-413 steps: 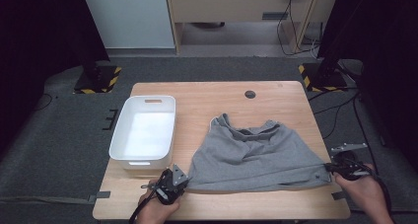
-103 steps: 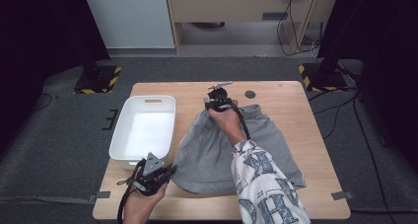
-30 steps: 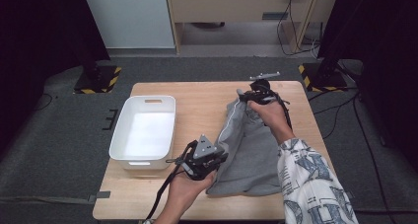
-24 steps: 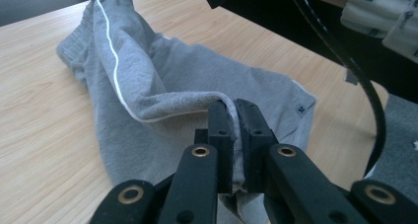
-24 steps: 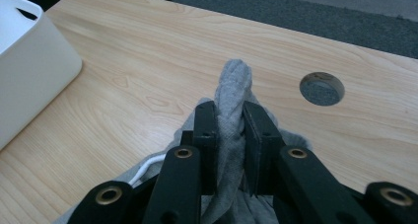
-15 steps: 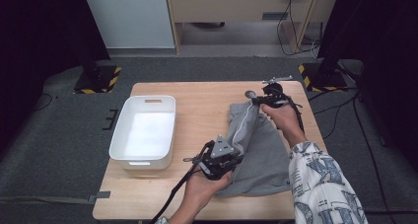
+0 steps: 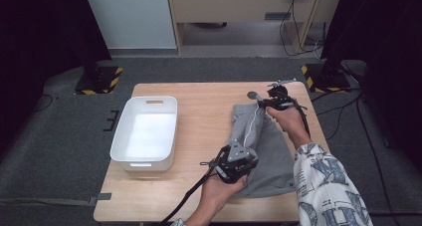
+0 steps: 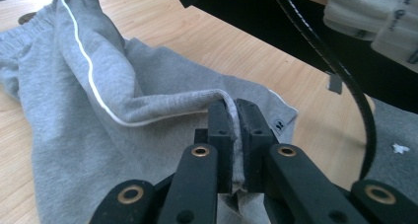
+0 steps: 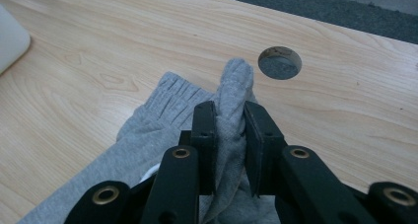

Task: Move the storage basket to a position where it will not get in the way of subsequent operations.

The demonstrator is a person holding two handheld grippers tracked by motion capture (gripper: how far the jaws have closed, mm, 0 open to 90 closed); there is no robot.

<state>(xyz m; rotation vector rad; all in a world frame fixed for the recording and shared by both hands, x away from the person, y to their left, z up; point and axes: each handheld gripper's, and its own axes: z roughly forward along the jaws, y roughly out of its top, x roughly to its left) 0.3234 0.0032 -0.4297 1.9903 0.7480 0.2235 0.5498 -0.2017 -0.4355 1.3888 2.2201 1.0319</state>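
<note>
Both claws clamp the grey cotton shorts lengthwise on the table: left claw at the near hem, right claw at the far waistband.

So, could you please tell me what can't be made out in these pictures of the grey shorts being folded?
- The fabric of the grey shorts under the left gripper: high view, hidden by that gripper and hand.
- The small logo near the hem: left gripper view, too small to read.
- The cloth pinched in the right gripper: right gripper view, covered by its fingers.
- The patterned sleeve: high view, cut off by the bottom edge.
</note>
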